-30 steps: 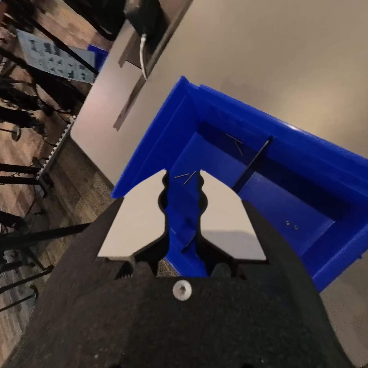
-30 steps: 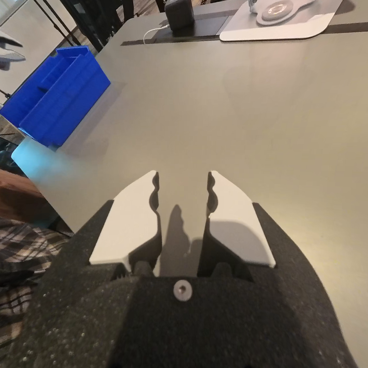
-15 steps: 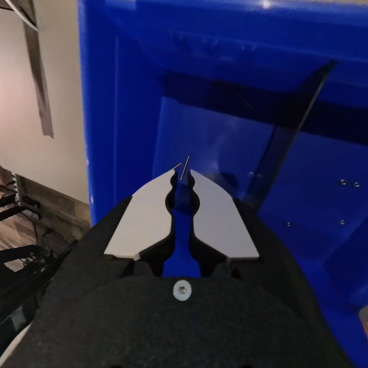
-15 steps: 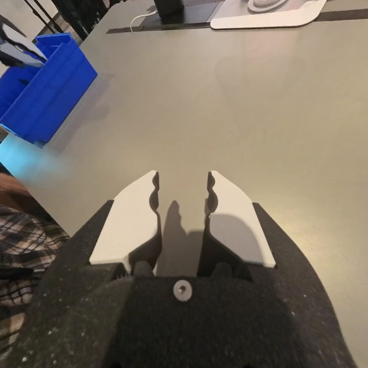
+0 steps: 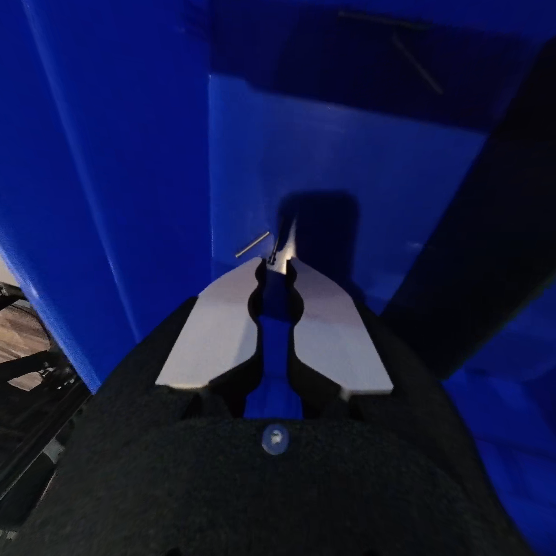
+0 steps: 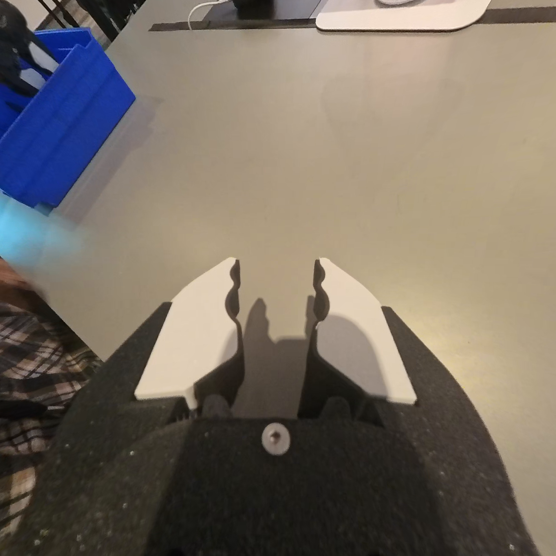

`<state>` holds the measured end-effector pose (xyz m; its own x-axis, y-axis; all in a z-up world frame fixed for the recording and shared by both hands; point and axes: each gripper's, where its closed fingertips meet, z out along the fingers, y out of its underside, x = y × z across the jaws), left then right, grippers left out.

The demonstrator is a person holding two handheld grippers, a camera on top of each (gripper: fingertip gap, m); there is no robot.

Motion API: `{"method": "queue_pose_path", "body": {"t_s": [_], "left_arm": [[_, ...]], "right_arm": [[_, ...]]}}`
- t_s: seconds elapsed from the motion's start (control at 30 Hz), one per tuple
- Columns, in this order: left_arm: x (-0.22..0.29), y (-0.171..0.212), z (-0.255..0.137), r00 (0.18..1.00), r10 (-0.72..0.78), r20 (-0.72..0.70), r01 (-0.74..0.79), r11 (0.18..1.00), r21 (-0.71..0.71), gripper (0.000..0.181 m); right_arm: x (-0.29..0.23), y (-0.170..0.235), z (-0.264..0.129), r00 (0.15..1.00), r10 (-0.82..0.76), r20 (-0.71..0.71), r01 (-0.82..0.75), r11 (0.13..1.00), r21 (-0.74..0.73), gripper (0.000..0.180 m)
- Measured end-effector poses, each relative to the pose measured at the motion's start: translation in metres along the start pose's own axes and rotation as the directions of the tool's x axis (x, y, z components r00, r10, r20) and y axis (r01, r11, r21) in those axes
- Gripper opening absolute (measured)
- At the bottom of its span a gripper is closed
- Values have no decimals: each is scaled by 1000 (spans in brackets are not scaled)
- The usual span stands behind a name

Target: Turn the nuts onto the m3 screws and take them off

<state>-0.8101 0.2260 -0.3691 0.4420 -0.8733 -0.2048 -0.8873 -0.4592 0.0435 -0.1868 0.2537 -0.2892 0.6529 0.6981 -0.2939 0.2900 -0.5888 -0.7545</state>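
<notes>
In my left wrist view, my left claw (image 5: 276,261) sits low inside the deep blue plastic bin (image 5: 120,150), its white fingers (image 5: 216,325) released with a narrow gap between the tips. A thin dark metal screw (image 5: 277,244) lies on the bin floor right at that gap, close to the left fingertip; I cannot tell whether the tip touches it. A second thin grey screw (image 5: 252,244) lies just beside it to the left, near the bin's inner wall. Two more slender dark screws (image 5: 418,63) rest farther back in shadow. A dark divider panel (image 5: 481,240) rises on the right and closes off this compartment. The nuts are not in sight here. In my right wrist view, my right claw (image 6: 276,263) hangs over the bare beige tabletop (image 6: 331,150), its white fingers (image 6: 192,337) spread wide and holding nothing. The blue bin (image 6: 69,120) stands at the tabletop's left edge, well apart from this claw, with my left claw (image 6: 18,60) reaching down into it. At the far edge lie a white flat pad (image 6: 400,18) and a white cable (image 6: 201,9). Plaid fabric (image 6: 30,376) shows at lower left.
</notes>
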Motion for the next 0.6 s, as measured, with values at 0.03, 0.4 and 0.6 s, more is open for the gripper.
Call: {"method": "queue_pose_path", "body": {"t_s": [0.03,0.4,0.6], "left_arm": [[0,-1,1,1000,3,-1,-3,1000,-1,13],[0,3,12,999,13,-38,-15,999,-47,14],[0,7,16,999,23,-45,-27,996,-86,14]], "right_arm": [[-1,0,0,1000,-2,0,2,1000,-2,47],[0,3,-1,1000,-5,-12,5,1000,-12,47],[-2,3,0,1000,-9,-7,9,1000,-18,47]]}}
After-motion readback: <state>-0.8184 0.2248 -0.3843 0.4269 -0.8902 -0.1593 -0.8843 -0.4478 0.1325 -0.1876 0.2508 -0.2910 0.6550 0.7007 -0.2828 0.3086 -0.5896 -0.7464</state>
